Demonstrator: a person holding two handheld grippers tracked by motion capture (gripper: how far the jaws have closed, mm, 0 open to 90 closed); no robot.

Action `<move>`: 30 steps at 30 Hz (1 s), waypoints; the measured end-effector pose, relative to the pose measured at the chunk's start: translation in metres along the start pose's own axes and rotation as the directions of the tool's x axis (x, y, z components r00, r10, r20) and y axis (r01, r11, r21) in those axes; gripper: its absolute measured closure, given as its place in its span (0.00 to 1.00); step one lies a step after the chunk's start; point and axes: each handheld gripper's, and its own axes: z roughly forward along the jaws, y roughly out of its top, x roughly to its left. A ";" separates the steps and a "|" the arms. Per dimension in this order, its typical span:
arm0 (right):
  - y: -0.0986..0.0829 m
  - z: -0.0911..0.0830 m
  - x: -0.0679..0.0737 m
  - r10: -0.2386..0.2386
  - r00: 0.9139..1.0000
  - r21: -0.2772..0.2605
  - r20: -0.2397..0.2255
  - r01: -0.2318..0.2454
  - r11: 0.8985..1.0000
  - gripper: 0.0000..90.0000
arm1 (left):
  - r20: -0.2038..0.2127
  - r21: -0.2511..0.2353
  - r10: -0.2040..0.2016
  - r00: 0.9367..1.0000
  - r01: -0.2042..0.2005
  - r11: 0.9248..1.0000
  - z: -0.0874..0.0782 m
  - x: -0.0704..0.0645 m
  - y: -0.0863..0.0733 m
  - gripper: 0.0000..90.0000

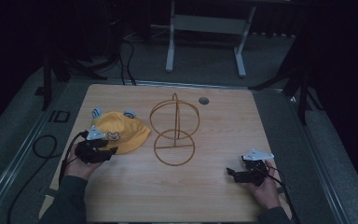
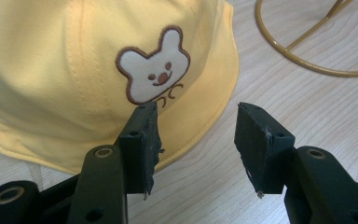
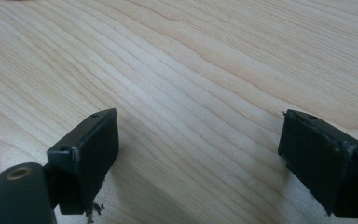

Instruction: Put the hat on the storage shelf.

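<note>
A yellow cap (image 1: 121, 133) with a bear patch and two small blue-white ears lies on the left part of the wooden table (image 1: 205, 196). In the left gripper view the cap (image 2: 74, 70) shows its bear patch (image 2: 154, 70), and its brim reaches between the jaws. My left gripper (image 2: 196, 135) is open just in front of the brim; from above the left gripper (image 1: 114, 150) sits at the cap's near edge. A gold wire stand (image 1: 175, 135) with a ring base rises at the table's middle. My right gripper (image 1: 230, 173) (image 3: 198, 149) is open wide over bare wood at the front right.
A round grommet hole (image 1: 203, 100) sits in the table's far side. Black cables (image 1: 44, 147) trail off the table's left edge onto the grey floor. A white desk frame (image 1: 205, 37) stands behind the table.
</note>
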 end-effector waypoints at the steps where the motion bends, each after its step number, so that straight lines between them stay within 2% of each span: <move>1: 0.000 0.000 0.000 0.000 1.000 0.000 0.000 0.000 1.000 0.13 | 0.000 -0.001 -0.002 1.000 0.002 1.000 -0.001 0.000 0.001 0.55; 10: 0.000 0.000 0.000 0.001 1.000 0.000 0.001 -0.001 1.000 0.13 | -0.012 0.017 -0.007 1.000 0.007 1.000 -0.006 0.004 0.004 0.55; 19: 0.000 0.000 0.000 0.005 1.000 -0.002 0.007 -0.005 1.000 0.14 | -0.016 0.027 0.015 1.000 -0.014 1.000 -0.017 0.012 0.012 0.55; 30: -0.001 -0.001 0.001 0.005 1.000 -0.002 0.006 -0.005 1.000 0.14 | 0.004 0.046 0.023 1.000 -0.023 0.999 -0.024 0.023 0.020 0.56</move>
